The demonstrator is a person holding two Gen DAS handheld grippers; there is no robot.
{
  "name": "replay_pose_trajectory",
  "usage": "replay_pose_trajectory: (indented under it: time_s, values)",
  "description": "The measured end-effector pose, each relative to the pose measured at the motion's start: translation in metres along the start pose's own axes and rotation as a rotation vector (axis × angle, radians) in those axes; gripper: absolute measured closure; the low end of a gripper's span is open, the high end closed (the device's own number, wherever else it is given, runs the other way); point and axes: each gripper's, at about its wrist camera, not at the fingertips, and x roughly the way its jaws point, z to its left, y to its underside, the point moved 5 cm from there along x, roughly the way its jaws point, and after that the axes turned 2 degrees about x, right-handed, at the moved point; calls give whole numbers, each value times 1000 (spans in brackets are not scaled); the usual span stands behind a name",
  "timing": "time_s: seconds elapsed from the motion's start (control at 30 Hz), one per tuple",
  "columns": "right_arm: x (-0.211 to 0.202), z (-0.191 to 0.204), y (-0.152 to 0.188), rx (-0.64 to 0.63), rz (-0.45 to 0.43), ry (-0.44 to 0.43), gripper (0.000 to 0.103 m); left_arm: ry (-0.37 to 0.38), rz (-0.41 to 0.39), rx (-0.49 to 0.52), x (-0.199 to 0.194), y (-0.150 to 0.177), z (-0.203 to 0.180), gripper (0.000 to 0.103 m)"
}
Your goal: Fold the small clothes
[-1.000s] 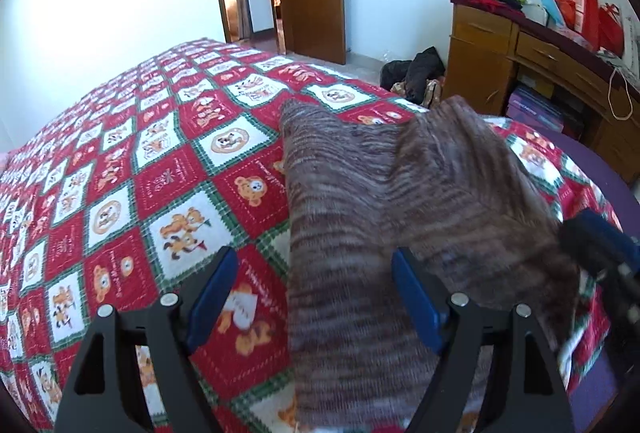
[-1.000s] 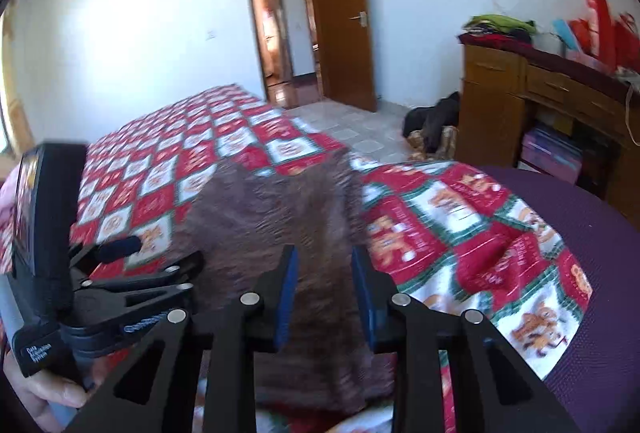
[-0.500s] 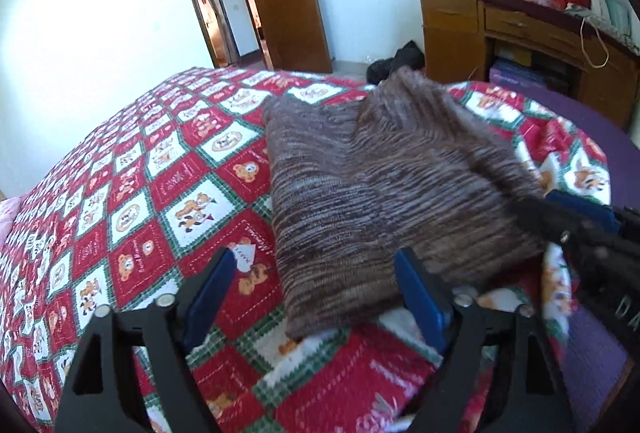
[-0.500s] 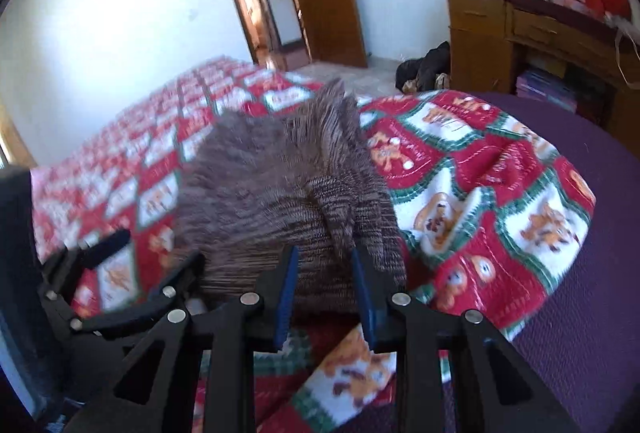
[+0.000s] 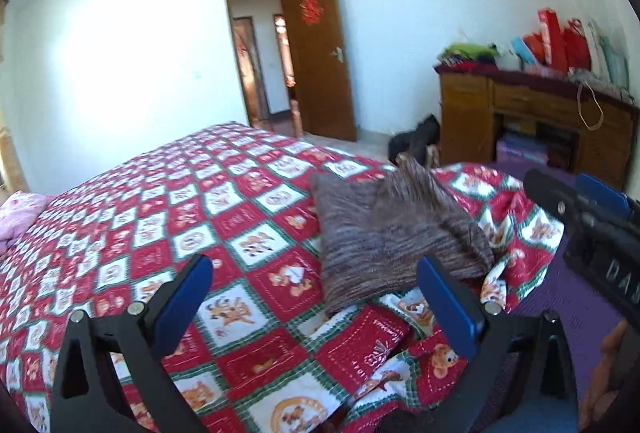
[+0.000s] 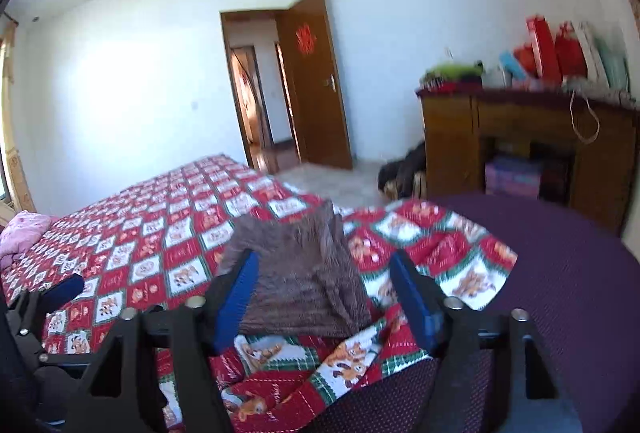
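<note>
A folded brown knit garment (image 5: 392,233) lies on the red patterned quilt (image 5: 180,217) near the bed's corner. It also shows in the right wrist view (image 6: 300,277). My left gripper (image 5: 316,297) is open and empty, drawn back from the garment and above the quilt. My right gripper (image 6: 324,297) is open and empty, also drawn back, with the garment seen between its blue fingers (image 6: 236,297). The right gripper's body shows at the right edge of the left wrist view (image 5: 592,225).
A purple sheet (image 6: 560,273) lies bare where the quilt is turned back at the near right. A pink garment (image 5: 20,213) lies at the far left of the bed. A wooden desk (image 5: 540,121) with bags stands right; an open door (image 5: 320,49) is behind.
Both grippers pulled back and up from the garment. The right gripper opened and let go of the garment, which now lies folded on the quilt.
</note>
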Motion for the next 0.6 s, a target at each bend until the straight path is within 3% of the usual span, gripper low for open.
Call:
replay_pose_trajectory:
  time_s: [0.13,0.3,0.6]
  values:
    - [-24,5,-6,-53,-84,2,26,-32,-45,-50,-23,-5,6,0]
    - [-43,-2,-21,28,-122,-30,23,-45,-121,-61,-52,-12,4,0]
    - [-89,-5,-48,36,-239,12,17,-51,-209,-64,-79,-22,3,0]
